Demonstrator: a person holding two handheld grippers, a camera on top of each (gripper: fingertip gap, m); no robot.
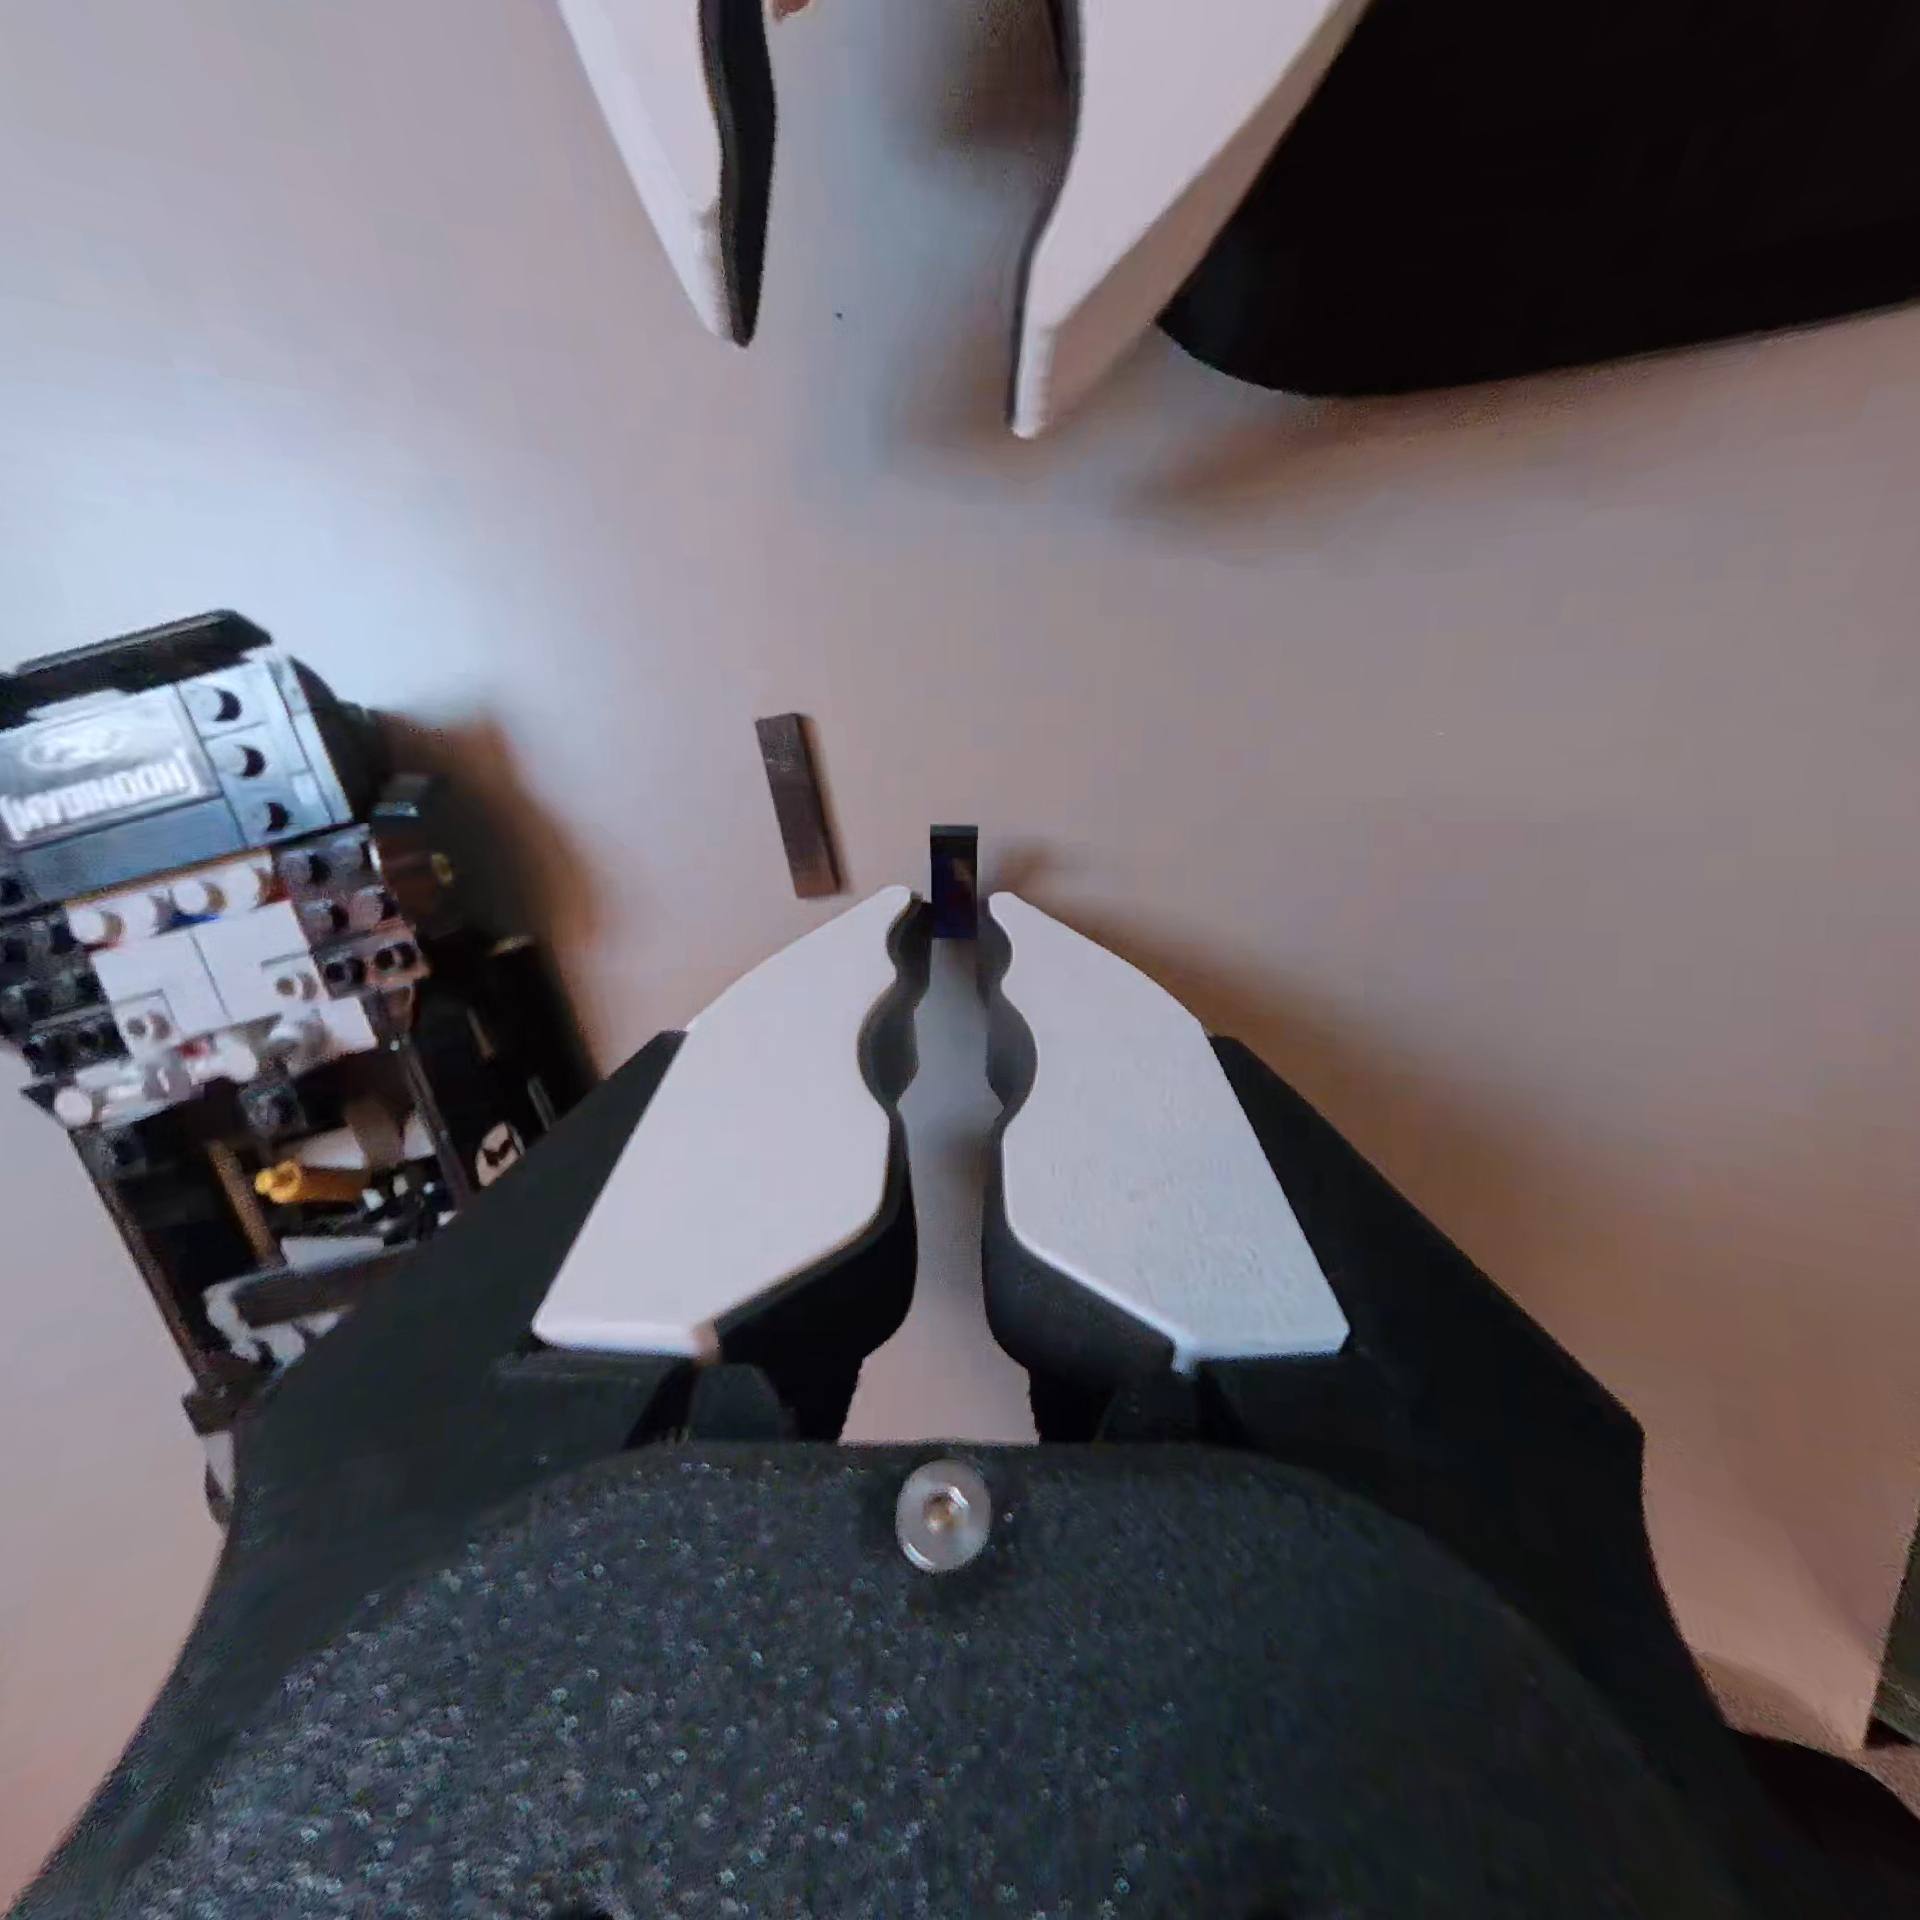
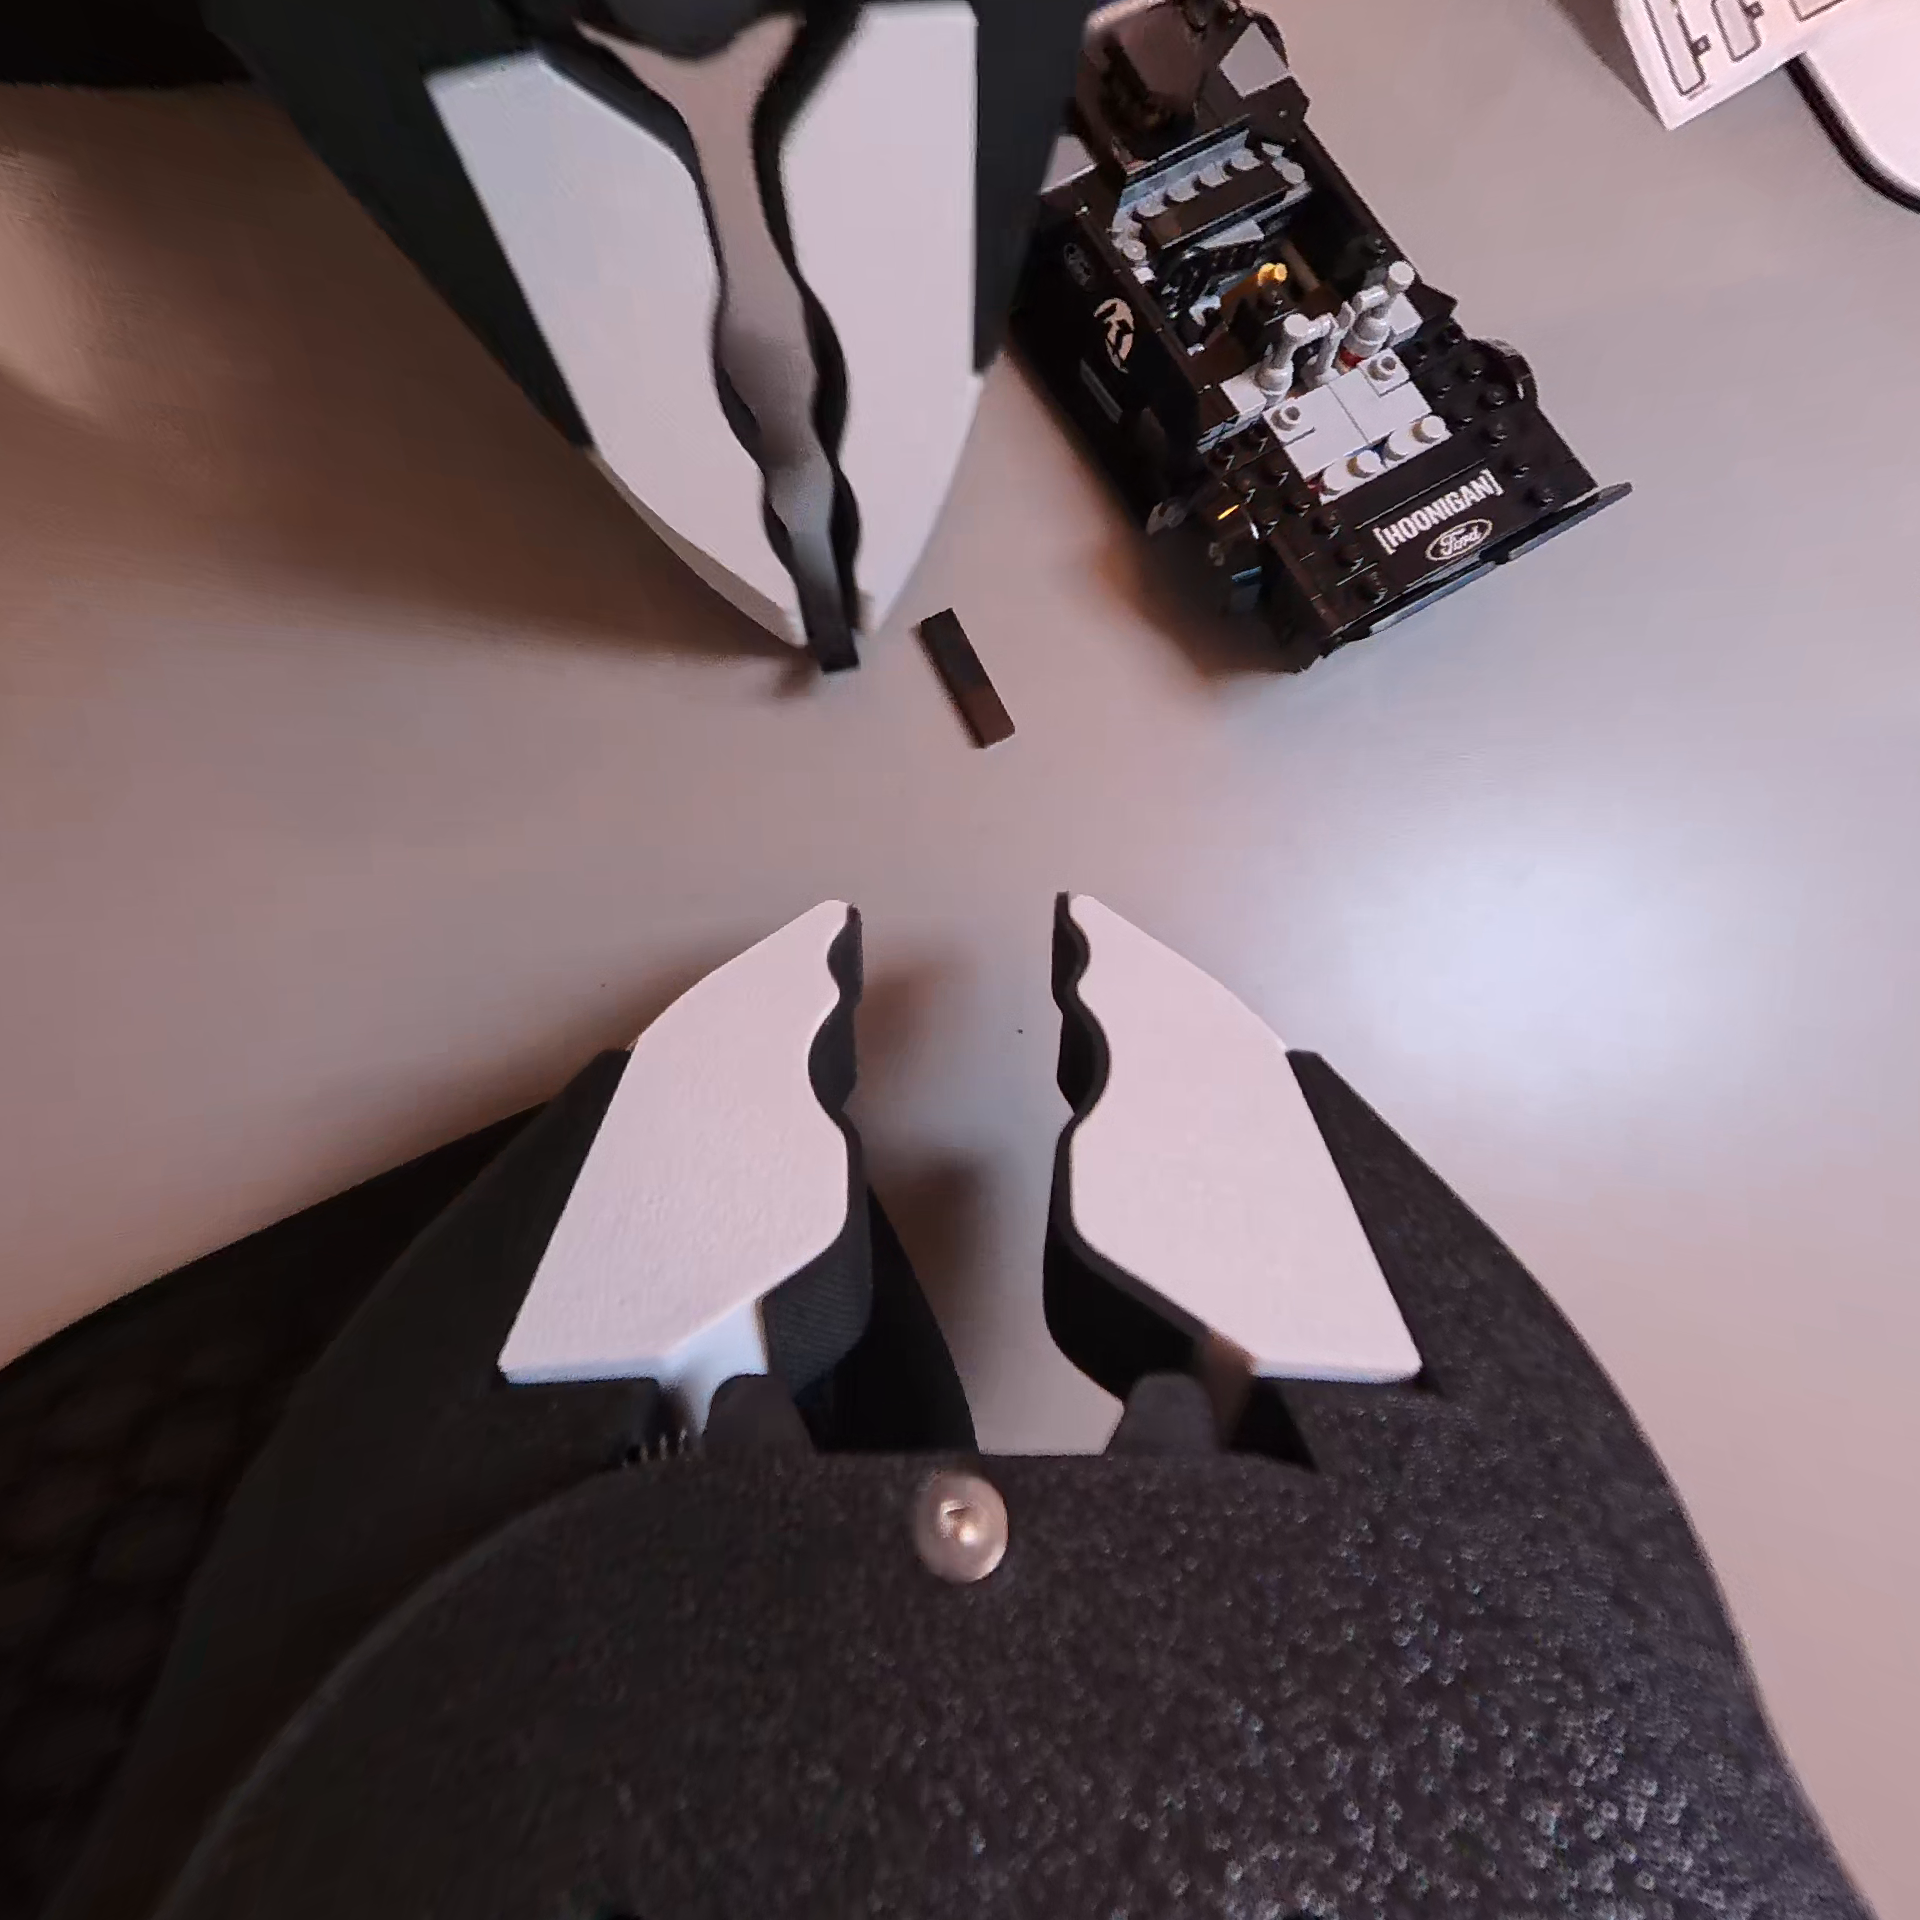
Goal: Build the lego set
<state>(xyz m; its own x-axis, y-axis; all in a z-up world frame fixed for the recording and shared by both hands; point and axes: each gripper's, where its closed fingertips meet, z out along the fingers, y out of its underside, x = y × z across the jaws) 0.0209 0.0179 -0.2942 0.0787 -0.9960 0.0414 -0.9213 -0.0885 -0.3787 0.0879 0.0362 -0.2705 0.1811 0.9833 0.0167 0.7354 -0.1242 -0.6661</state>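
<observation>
We see a plain pale worktop [image 2: 1455, 831], smooth, w/ a soft glare patch at approx 3 o'clock in the right wrist view. Directly on it: a part-built black and white lego car [image 2: 1309, 384] at 1 o'clock, a flat dark tile [image 2: 964, 677] lying near centre at 12 o'clock, and a white printed sheet [image 2: 1714, 62] at the far 1–2 o'clock corner. In the left wrist view the car [image 1: 208, 935] sits at 9 o'clock, the tile [image 1: 798, 805] at 12.

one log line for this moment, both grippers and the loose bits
left hand-held gripper: shut on small black piece | right hand-held gripper: open, empty | black tile: flat on table | car: untouched
</observation>
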